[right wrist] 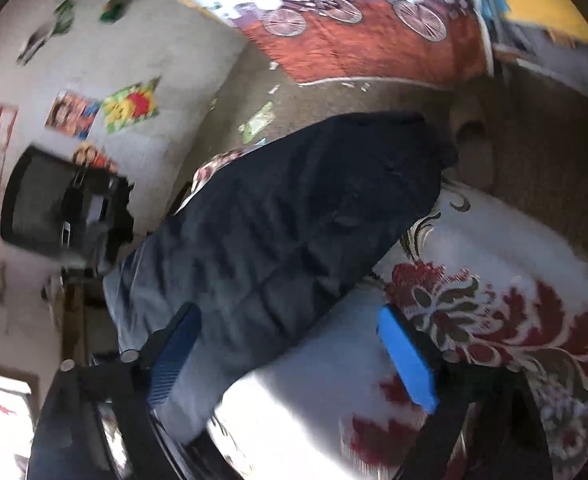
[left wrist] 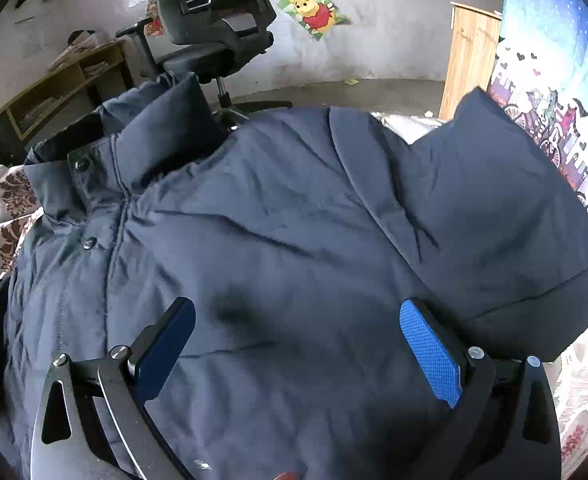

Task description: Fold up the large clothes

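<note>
A large navy padded jacket (left wrist: 278,232) lies spread on a bed, front up, collar and snap buttons at the upper left, one sleeve (left wrist: 505,208) folded across at the right. My left gripper (left wrist: 297,320) is open just above the jacket's chest, fingers wide apart, holding nothing. In the blurred right wrist view the jacket (right wrist: 294,224) runs diagonally across a white bedcover with red flowers (right wrist: 493,312). My right gripper (right wrist: 290,328) is open over the jacket's lower edge and the cover, holding nothing.
A black office chair (left wrist: 218,12) stands beyond the bed by a wooden shelf (left wrist: 54,92). A wooden cabinet (left wrist: 469,56) and a patterned curtain (left wrist: 553,80) are at the right. A red bicycle-print cloth (right wrist: 373,40) hangs past the bed.
</note>
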Available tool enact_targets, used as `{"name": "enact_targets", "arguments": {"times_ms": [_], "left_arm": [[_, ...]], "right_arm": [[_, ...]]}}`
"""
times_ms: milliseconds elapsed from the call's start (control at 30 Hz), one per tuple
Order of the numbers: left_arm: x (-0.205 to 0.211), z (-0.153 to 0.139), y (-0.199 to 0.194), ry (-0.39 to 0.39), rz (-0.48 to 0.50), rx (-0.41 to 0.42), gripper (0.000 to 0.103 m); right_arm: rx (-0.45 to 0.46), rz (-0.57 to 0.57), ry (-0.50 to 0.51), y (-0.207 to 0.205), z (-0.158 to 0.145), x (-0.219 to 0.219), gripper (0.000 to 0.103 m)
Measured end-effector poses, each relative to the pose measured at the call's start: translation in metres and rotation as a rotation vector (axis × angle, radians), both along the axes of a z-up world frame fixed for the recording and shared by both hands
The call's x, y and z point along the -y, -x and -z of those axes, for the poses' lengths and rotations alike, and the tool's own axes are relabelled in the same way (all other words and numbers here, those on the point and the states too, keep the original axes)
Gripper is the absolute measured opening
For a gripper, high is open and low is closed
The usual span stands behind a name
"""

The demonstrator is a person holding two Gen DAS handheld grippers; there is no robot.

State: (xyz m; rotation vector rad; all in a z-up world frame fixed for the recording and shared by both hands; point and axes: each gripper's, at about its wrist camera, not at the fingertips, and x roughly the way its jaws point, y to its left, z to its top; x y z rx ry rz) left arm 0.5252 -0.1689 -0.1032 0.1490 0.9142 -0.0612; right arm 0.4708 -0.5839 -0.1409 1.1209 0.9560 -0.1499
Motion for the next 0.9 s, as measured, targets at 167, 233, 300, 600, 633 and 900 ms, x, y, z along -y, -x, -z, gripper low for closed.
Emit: {"name": "enact_targets", "arguments": {"times_ms": [167,233,300,600,633,900], "left_arm": [[0.001,0.009,-0.004,-0.003,-0.006,0.005,0.1],[0.002,0.009,-0.004,0.0,-0.006,0.005,0.1],[0.001,0.009,-0.002,0.001,-0.004,0.005,0.1],[-0.012,-0.008,0.012,0.009,-0.006,0.011,0.1],[-0.014,-0.011,0.014,0.013,-0.01,0.013,0.1],[-0.083,-0.051,0.043,0.047,-0.081,0.041,0.1]], "right_arm": [[-0.026,0.107,-0.071,-0.003,0.019,0.021,0.045],[-0.018,0.115,-0.083,-0.004,0.02,0.024,0.025],[0.003,0.11,-0.039,-0.005,0.01,0.026,0.011],[0.261,-0.098,0.558,-0.013,-0.118,-0.044,0.005],[0.303,-0.139,0.64,-0.014,-0.136,-0.062,0.005],[0.566,-0.372,1.012,0.003,-0.217,-0.204,0.005]]}}
